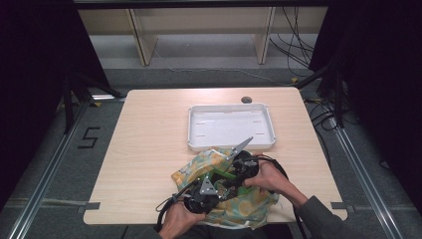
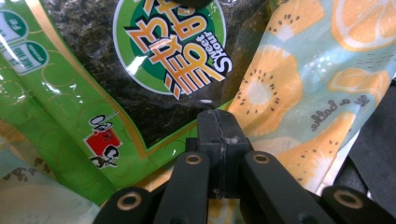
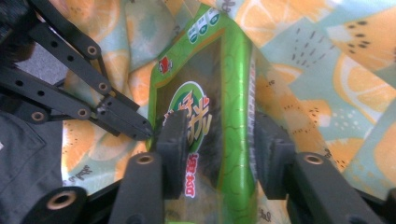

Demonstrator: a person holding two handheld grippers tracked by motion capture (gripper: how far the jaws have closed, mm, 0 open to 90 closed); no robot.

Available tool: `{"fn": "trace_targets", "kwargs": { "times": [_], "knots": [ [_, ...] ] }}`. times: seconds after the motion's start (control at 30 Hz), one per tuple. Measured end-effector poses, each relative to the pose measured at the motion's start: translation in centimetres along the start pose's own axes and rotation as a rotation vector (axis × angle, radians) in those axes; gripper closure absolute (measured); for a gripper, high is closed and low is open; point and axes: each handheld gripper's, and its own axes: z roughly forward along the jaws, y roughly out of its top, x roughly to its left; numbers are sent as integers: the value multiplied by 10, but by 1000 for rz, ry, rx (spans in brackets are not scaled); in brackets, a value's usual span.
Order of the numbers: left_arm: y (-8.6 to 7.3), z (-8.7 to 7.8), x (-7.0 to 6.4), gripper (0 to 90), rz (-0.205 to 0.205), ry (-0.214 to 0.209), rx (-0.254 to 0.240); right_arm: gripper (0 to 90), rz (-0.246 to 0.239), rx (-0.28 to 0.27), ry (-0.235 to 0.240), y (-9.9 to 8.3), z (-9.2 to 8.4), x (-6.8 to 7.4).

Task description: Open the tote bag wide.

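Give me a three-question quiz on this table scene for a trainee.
1. True or false: the green packet lies in the white tray.
2. What stands between the jaws of the right tool? A. the white tray B. the green packet C. a spoon
3. Fill in: the left tool has its jaws ____.
Key: 1 false, it is at the fruit-print bag, outside the tray; 2 B; 3 shut.

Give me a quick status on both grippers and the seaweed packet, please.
Left gripper shut, pinching the packet's corner. Right gripper straddling the seaweed packet. Packet atop fruit-print bag. White tray beyond.
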Motion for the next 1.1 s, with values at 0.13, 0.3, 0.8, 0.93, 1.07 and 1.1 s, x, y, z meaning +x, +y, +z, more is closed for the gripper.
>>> {"fn": "trace_targets", "kwargs": {
  "times": [0.13,0.3,0.8,0.93,1.07,1.1],
  "knots": [
    [0,2,-2,897,-12,16,-25,680,-2,-10,-5,-1,-2,-1],
    [0,2,-3,897,-14,14,-27,704,31,-15,19,-1,-5,0],
    [9,-21,-7,729,-21,4,-128,771,-1,-63,43,1,-16,6],
    [13,-37,-8,680,-45,9,-173,771,-12,-74,19,0,-22,4],
    [15,-51,-5,622,-59,23,-201,771,13,-61,-2,-2,-27,5],
    [16,-55,-4,622,-60,30,-217,771,13,-61,-2,-2,-27,5]
  ]
}}
